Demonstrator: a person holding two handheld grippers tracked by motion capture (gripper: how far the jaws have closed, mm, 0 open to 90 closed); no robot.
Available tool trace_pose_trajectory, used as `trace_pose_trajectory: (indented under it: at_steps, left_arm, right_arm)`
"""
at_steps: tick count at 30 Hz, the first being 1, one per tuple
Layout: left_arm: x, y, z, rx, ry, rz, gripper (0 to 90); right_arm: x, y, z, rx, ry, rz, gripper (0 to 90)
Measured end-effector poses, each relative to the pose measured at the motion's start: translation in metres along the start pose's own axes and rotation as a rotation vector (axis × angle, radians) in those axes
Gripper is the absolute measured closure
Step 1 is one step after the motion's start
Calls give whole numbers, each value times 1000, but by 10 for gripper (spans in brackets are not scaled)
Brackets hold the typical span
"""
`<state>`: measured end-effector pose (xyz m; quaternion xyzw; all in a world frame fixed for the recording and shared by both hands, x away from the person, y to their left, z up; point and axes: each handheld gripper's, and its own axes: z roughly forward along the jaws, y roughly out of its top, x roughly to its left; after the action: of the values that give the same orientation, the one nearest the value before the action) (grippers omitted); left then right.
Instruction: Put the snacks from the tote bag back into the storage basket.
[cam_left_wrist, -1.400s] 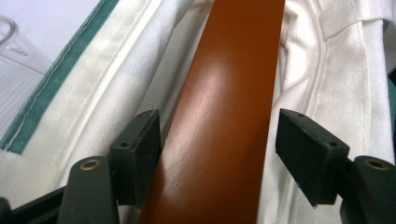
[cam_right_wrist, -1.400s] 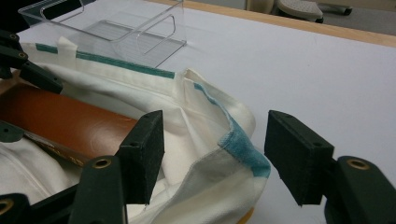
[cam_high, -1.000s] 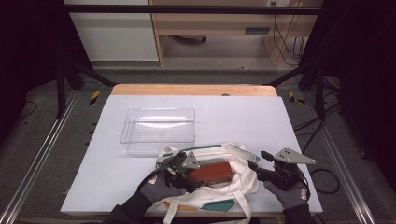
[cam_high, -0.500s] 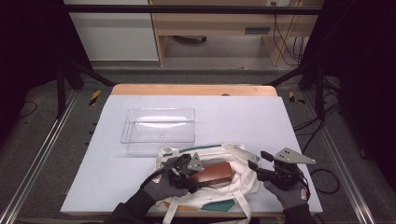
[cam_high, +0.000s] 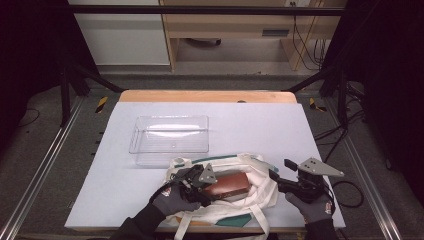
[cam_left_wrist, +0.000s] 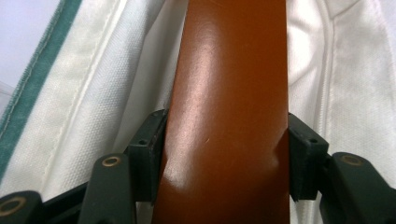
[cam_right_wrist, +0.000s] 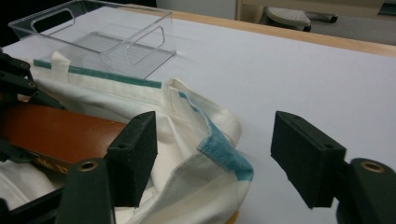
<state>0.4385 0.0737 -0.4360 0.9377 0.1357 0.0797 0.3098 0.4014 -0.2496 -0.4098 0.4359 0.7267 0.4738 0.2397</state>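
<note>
A brown box (cam_high: 227, 185) is pinched by its long sides in the left gripper (cam_left_wrist: 224, 154), over the mouth of a white bag (cam_high: 260, 185) near the table's (cam_high: 300, 130) front edge. The right gripper (cam_right_wrist: 215, 154), jaws just widened, is spread around the bag's teal-edged rim (cam_right_wrist: 224, 151); bare table lies beyond

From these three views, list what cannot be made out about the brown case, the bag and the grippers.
- Brown case: both ends cut off by the left gripper view's edges; in the high view the left gripper covers one end.
- Cloth bag: its inside is hidden by its own folds and the case.
- Lettering on the case's edge: too small to read in the right gripper view.
- Right gripper: whether its left pad touches the cloth.
</note>
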Motion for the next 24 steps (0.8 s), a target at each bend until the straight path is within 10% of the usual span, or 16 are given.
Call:
trace_pose_trajectory:
  at_steps: [24]
  left_arm:
    - [1, 16, -44, -171, -5, -38, 420]
  right_arm:
    - [-17, 1, -12, -62, -118, 52, 161]
